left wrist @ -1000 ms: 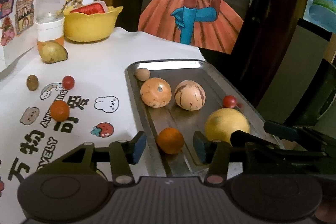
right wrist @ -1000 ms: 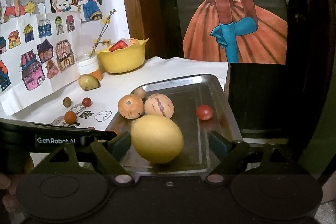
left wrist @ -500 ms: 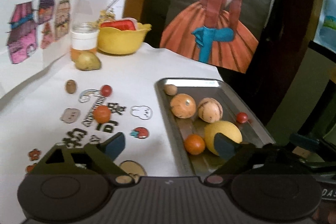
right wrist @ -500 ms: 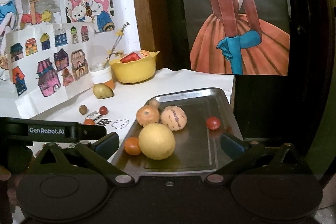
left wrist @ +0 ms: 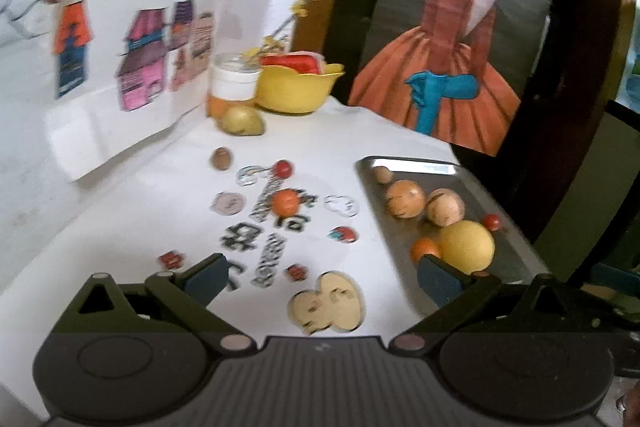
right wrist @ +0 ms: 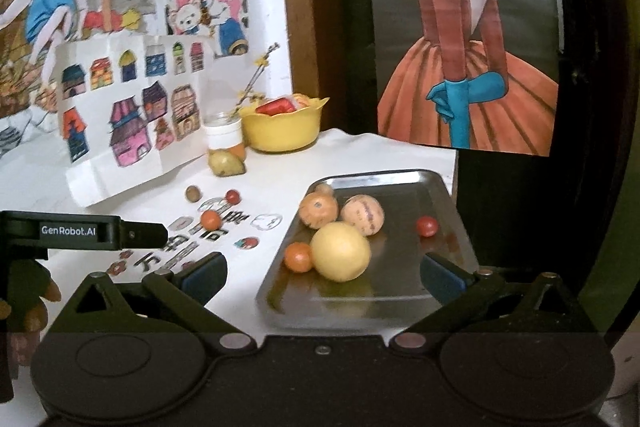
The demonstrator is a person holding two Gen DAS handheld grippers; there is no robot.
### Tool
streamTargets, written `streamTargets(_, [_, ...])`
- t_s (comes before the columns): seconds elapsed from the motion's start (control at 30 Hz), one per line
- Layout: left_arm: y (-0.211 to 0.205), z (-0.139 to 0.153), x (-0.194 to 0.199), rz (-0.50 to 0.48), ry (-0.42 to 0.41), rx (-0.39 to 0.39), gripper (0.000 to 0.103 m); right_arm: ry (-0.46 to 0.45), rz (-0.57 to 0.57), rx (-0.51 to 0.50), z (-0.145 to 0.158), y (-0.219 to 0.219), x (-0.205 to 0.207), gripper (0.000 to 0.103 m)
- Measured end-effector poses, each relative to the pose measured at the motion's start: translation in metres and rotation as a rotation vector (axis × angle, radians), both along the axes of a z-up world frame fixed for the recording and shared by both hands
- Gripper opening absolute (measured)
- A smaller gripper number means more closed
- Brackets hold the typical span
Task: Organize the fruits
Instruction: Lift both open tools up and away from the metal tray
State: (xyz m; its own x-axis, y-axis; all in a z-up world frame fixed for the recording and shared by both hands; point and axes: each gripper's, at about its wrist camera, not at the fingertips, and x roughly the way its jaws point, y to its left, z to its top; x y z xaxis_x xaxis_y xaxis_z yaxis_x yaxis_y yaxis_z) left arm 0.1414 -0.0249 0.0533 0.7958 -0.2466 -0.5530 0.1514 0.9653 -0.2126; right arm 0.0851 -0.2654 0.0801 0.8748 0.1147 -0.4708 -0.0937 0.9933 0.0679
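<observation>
A metal tray [left wrist: 420, 165] [right wrist: 400, 187] holds a big yellow fruit [left wrist: 466, 247] [right wrist: 340, 251], a small orange [left wrist: 425, 249] [right wrist: 298, 257], two round tan fruits [right wrist: 318, 213] [right wrist: 362, 215] and a cherry tomato [right wrist: 427, 226]. Loose on the white cloth lie another small orange [left wrist: 285, 202] [right wrist: 211, 219], a red tomato [left wrist: 283, 169], a brown fruit [left wrist: 221, 158] and a pear [left wrist: 242, 121]. My left gripper [left wrist: 323, 279] hovers open over the cloth, left of the tray. The right gripper [right wrist: 322, 277] is open and empty, short of the tray's near edge.
A yellow bowl [left wrist: 298, 89] [right wrist: 282, 131] with red and yellow contents and a white-capped jar [left wrist: 234, 83] stand at the back by the wall. Paper drawings lean on the left wall. The table drops off right of the tray. The left gripper's body [right wrist: 84, 231] shows at the left.
Both grippers have drawn back and risen from the tray. The left one opened wider, leaving the small orange in the tray, and swung left. The yellow fruit stays in the tray.
</observation>
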Motion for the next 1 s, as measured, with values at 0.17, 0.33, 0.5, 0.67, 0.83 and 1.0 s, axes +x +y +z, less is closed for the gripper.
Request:
streamTargets(0.17, [0.026,-0.006,-0.012,0.043,0.027,0.002,0.103,0.017,0.033,-0.001,-0.002,0.019,-0.014,0.102])
streamTargets(0.33, [0.052,-0.009,-0.025,0.089,0.040,0.002,0.103,0.045,0.075,-0.019,-0.008,0.043,-0.025,0.102])
streamTargets(0.5, [0.075,-0.011,-0.034,0.125,0.050,0.001,0.103,0.076,0.112,-0.020,-0.015,0.064,-0.032,0.102])
streamTargets(0.67, [0.091,-0.009,-0.041,0.143,0.048,0.002,0.103,0.110,0.153,0.007,-0.018,0.084,-0.034,0.102])
streamTargets(0.83, [0.102,-0.003,-0.043,0.150,0.030,0.022,0.103,0.125,0.215,0.003,-0.014,0.107,-0.031,0.102])
streamTargets(1.0, [0.111,0.001,-0.037,0.155,0.019,0.034,0.103,0.116,0.252,-0.009,-0.007,0.123,-0.020,0.102])
